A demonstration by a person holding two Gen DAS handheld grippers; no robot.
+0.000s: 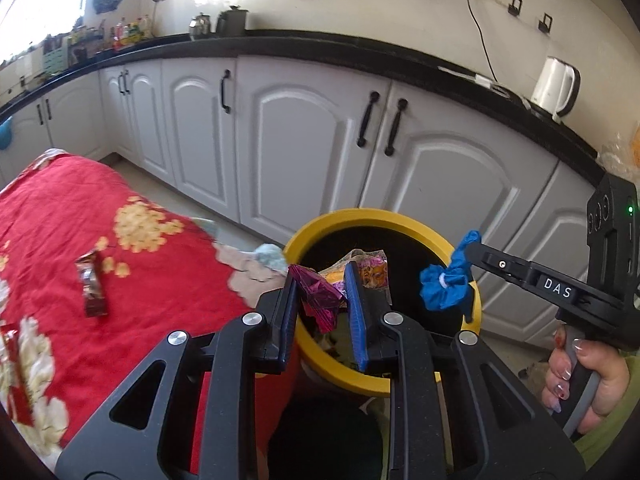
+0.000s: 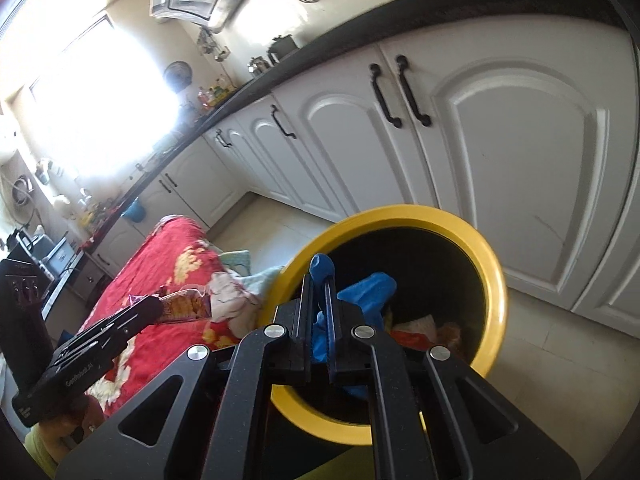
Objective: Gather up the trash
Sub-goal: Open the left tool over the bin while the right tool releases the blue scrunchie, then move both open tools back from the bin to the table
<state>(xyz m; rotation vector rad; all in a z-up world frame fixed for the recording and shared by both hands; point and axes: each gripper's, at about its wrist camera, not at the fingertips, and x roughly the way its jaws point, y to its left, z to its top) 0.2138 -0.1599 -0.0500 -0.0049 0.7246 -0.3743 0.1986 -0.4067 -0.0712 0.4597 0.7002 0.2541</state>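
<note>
Left tool [image 1: 322,300]: jaws nearly closed, pinching a crumpled magenta foil wrapper [image 1: 318,298] together with a clear printed wrapper [image 1: 370,270]. The tool is held above the 9 o'clock side of the yellow-rimmed bin [image 1: 384,218].

Right tool [image 2: 319,300]: jaws pressed together on a crumpled blue glove [image 2: 370,290], which bulges beyond the fingertips and hangs over the bin [image 2: 404,213] opening. In the left wrist view, this tool [image 1: 474,254] enters from 3 o'clock, gripped by a hand [image 1: 580,376].

Bin contents: other wrappers [image 2: 420,328] lie at the bottom.

Remaining trash: a brown wrapper [image 1: 93,288] lies on the red floral cloth [image 1: 168,264] at 9 o'clock from the bin. White cabinets [image 1: 304,136] stand behind, at 12 o'clock.
</note>
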